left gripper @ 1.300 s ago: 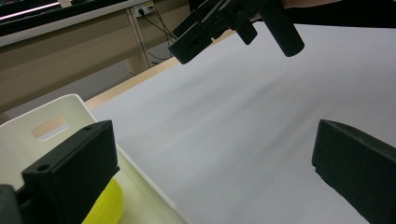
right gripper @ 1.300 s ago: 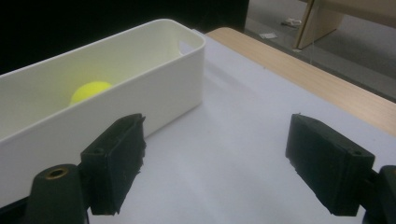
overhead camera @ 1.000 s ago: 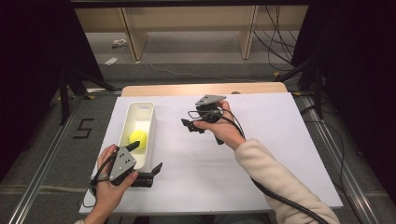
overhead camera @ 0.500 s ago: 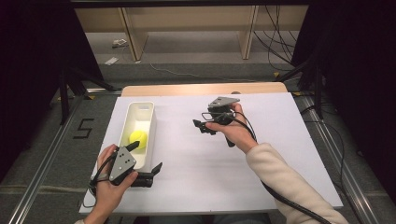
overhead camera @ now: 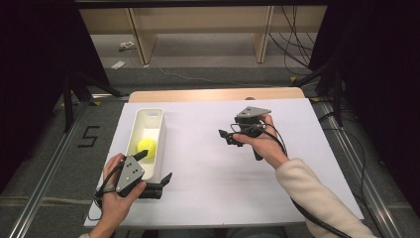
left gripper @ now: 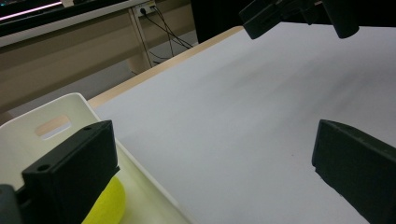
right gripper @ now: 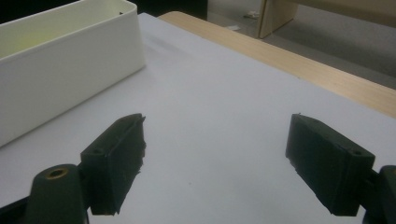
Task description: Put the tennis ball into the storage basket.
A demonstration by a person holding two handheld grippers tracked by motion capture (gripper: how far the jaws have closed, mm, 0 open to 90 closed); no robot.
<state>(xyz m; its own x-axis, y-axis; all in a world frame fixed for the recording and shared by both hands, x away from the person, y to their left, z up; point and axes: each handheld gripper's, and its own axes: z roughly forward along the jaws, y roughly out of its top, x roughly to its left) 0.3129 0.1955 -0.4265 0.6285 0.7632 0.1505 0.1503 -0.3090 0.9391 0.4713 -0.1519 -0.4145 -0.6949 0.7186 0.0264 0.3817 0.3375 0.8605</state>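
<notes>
The left claw (overhead camera: 154,168) rests low at the near end of the white bin (overhead camera: 159,130), spread, one jaw over the yellow ball (overhead camera: 146,146). The right claw (overhead camera: 227,137) is held above the counter (overhead camera: 198,168), also spread and holding nothing.

A light wooden table (overhead camera: 213,94) carries a large white sheet (overhead camera: 218,168) that covers nearly all of its top, leaving a strip of bare wood along the far edge. Directly on the sheet stands a long white plastic bin (overhead camera: 143,121) with a handle slot in its far wall; it lies well to the left of the right gripper (overhead camera: 229,137), and the left gripper (overhead camera: 156,168) sits at its near end.
</notes>
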